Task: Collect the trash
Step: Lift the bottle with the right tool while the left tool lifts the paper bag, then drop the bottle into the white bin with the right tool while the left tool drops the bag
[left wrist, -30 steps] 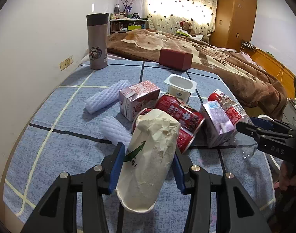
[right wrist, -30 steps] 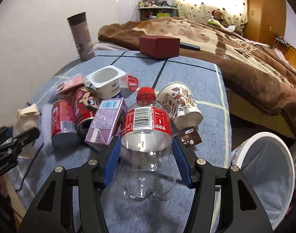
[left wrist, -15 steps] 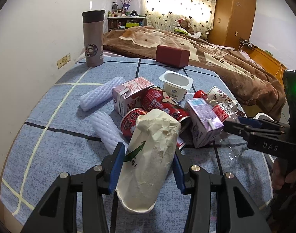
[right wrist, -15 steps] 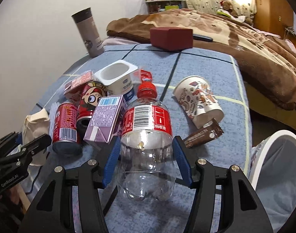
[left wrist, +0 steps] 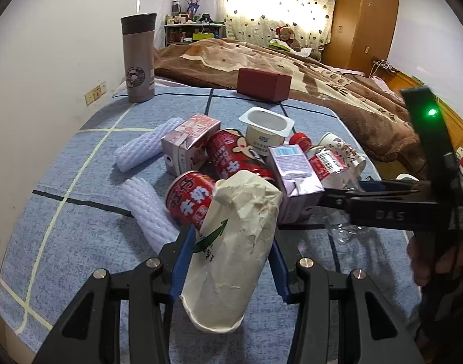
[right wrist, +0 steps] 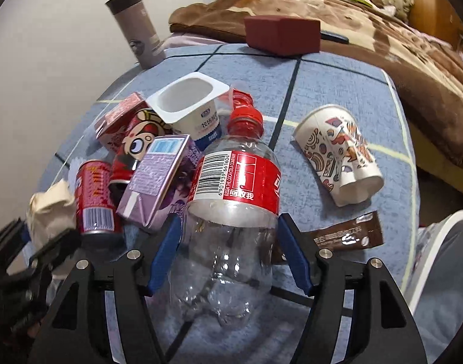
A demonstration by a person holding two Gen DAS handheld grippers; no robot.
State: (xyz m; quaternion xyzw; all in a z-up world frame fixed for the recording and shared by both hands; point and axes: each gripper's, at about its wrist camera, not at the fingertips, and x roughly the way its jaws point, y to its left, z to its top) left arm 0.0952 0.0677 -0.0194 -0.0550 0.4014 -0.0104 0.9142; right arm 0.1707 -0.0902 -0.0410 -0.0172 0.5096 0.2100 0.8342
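Observation:
My left gripper (left wrist: 229, 247) is shut on a crumpled cream paper cup (left wrist: 231, 251), held above the blue cloth. My right gripper (right wrist: 229, 242) is shut on a clear plastic bottle (right wrist: 231, 212) with a red label and cap; it also shows in the left wrist view (left wrist: 325, 163). The trash pile holds two red cans (left wrist: 190, 200), a purple carton (right wrist: 158, 188), a pink carton (left wrist: 190, 144), a white yogurt cup (right wrist: 192, 106), a patterned paper cup (right wrist: 340, 151) and a brown wrapper (right wrist: 343, 236). A white bin (right wrist: 437, 273) stands at the table's right edge.
Two white foam nets (left wrist: 146, 209) lie left of the pile. A grey thermos (left wrist: 138, 60) and a dark red box (left wrist: 263, 83) stand at the far edge. A bed with a brown blanket (left wrist: 322, 75) lies beyond. A wall runs along the left.
Both grippers have drawn closer together, each still holding its item. The right gripper with the bottle has risen and tilted down over the pile, so the bin has slid further toward the right edge.

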